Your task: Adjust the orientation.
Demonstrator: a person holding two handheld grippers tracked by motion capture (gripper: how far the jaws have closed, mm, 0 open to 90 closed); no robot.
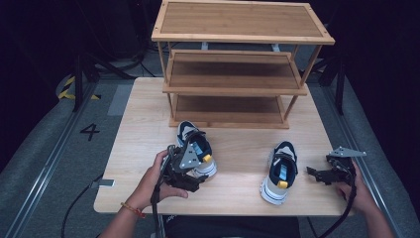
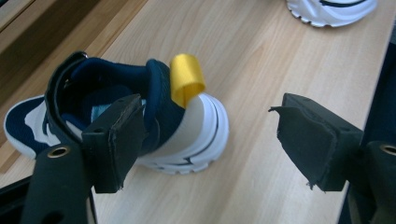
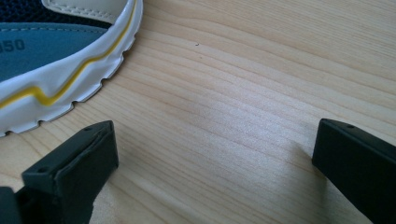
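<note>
Left gripper [image 2: 205, 140] fingers [image 2: 114, 140] spread, grasping nothing; near one beside heel collar of left sneaker [image 2: 140, 116], far one off over bare counter [image 2: 261, 60]. Likely lining up on heel by yellow pull loop [image 2: 186, 79].

Right gripper [image 3: 212, 158] fingers released, empty, low over counter just beside right sneaker [image 3: 60, 60], probably waiting.

Both sneakers stand upright on counter, toes toward wooden shoe rack [image 1: 237, 69], shelves free.

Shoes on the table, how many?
2. Left shoe by the left tongs, in front of the rack; right shoe left of the right tongs. Rack shelves look bare.
</note>
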